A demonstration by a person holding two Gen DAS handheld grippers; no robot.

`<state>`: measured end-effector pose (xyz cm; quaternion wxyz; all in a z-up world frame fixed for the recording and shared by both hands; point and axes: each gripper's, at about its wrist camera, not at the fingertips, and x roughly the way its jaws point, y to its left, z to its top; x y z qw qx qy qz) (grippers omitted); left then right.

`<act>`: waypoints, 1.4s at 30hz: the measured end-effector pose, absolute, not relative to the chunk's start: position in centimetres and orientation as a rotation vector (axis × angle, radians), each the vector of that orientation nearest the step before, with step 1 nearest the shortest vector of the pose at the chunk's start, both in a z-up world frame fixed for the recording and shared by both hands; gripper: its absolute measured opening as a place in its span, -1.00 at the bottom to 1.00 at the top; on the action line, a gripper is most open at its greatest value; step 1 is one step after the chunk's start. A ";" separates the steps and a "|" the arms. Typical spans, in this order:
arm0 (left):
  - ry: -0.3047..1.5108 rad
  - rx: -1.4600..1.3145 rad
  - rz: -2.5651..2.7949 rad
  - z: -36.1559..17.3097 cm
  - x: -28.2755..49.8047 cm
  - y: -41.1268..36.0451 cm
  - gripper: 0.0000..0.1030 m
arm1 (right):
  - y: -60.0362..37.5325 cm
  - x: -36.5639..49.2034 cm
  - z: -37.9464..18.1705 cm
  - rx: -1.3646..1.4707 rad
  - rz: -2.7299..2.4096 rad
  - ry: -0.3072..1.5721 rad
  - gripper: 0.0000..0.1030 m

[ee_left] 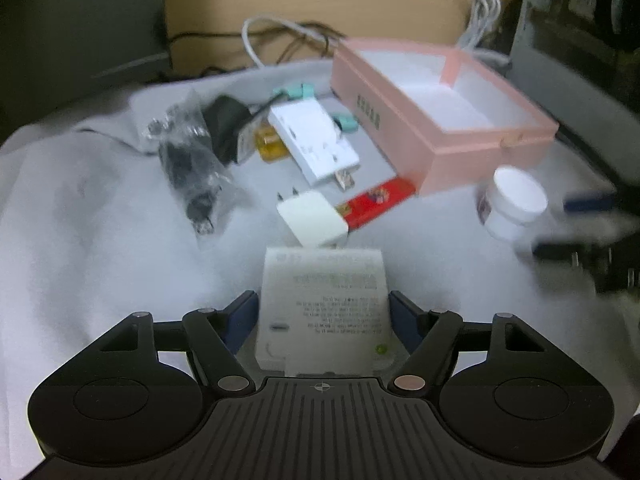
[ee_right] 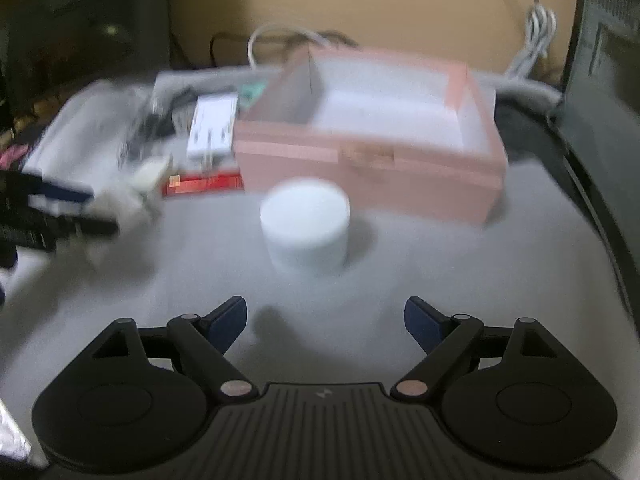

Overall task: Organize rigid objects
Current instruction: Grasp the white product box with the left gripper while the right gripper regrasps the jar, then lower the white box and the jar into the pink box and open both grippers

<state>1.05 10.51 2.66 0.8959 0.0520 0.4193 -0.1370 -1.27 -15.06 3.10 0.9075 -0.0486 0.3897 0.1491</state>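
Observation:
My left gripper (ee_left: 323, 312) is shut on a white box-shaped charger with printed text (ee_left: 324, 304), held above the grey cloth. An open pink box (ee_left: 472, 148) with a white inside lies ahead to the right; it also shows in the right wrist view (ee_right: 368, 164). My right gripper (ee_right: 325, 320) is open and empty, just short of a white round jar (ee_right: 305, 224) that stands in front of the pink box. The jar shows at the right in the left wrist view (ee_left: 514, 204). My left gripper shows blurred at the left of the right wrist view (ee_right: 60, 216).
On the cloth (ee_left: 100, 220) lie a white plug adapter (ee_left: 314, 218), a red flat pack (ee_left: 376, 200), a white power strip (ee_left: 316, 142), a bagged black adapter (ee_left: 192, 156), a yellow item (ee_left: 272, 146) and teal clips (ee_left: 300, 90). Cables (ee_left: 256, 36) lie behind. A dark case (ee_right: 600, 80) stands right.

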 end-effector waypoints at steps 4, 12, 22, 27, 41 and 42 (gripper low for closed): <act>0.841 0.121 -0.281 2.4 0.3 10.1 0.47 | -13.4 0.9 3.3 -0.136 0.318 0.775 0.68; 0.770 0.141 -0.248 2.7 -1.2 9.9 0.43 | -12.9 2.6 2.8 -0.133 0.327 0.764 0.13; 0.746 0.137 -0.401 7.0 -2.8 6.1 0.42 | -16.3 -2.1 6.2 -0.127 0.375 0.802 0.05; 0.605 0.153 -0.498 12.6 0.9 1.9 0.42 | -19.1 -4.2 7.6 -0.127 0.340 0.769 0.06; 0.537 -0.049 -0.474 12.4 9.8 -2.4 0.37 | -22.6 -3.4 9.5 -0.109 0.186 0.681 0.05; 0.550 -0.071 -0.470 11.7 9.0 -1.7 0.37 | -23.1 -3.4 9.2 -0.094 0.180 0.698 0.05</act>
